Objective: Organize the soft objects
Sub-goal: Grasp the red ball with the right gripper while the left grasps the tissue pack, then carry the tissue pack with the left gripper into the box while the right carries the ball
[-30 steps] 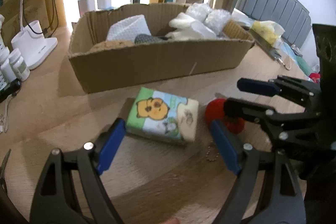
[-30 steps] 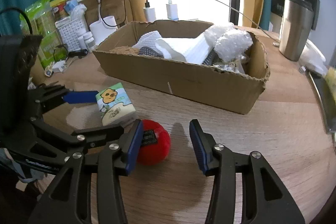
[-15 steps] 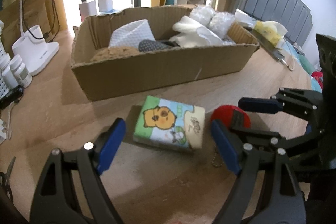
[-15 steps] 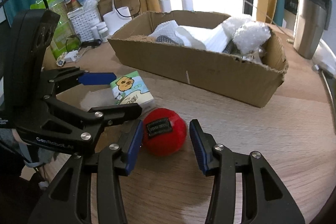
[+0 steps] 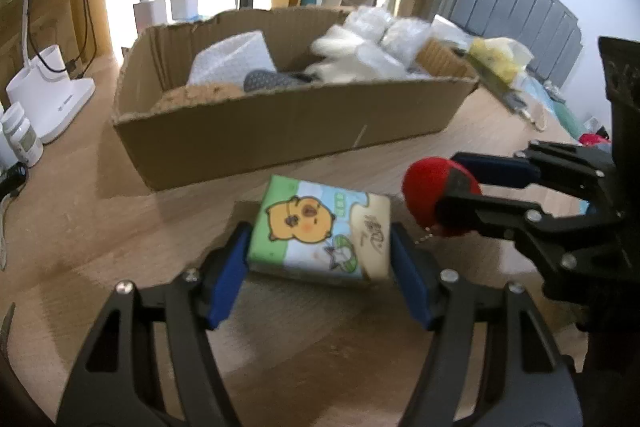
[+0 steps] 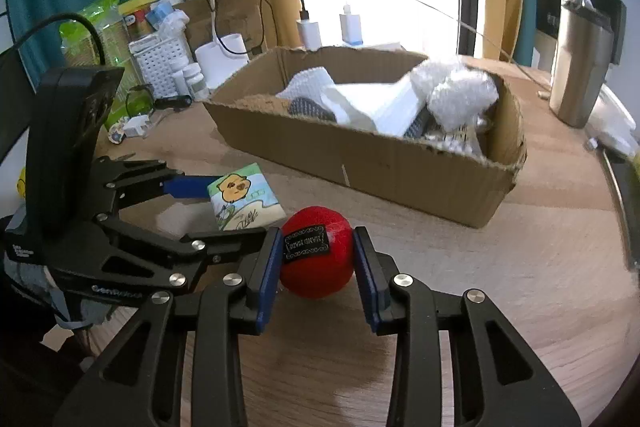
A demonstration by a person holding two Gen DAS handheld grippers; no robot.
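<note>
A tissue pack with a cartoon print (image 5: 320, 231) sits between the pads of my left gripper (image 5: 318, 267), which is shut on it; its shadow falls below it on the table. The pack also shows in the right wrist view (image 6: 244, 201). My right gripper (image 6: 316, 263) is shut on a red soft ball (image 6: 318, 259) with a black label, seen in the left wrist view (image 5: 434, 199) raised off the table with a chain hanging. A cardboard box (image 5: 280, 131) (image 6: 380, 163) holding white soft items stands just beyond both.
A steel tumbler (image 6: 580, 67) stands at the right of the box. A white lamp base (image 5: 48, 103), pill bottles (image 5: 20, 139), chargers and cables crowd the left. A snack bag and white basket (image 6: 160, 67) are at the far left.
Both grippers closed: the left onto the tissue pack, the right onto the red ball. Both objects now appear lifted off the table.
</note>
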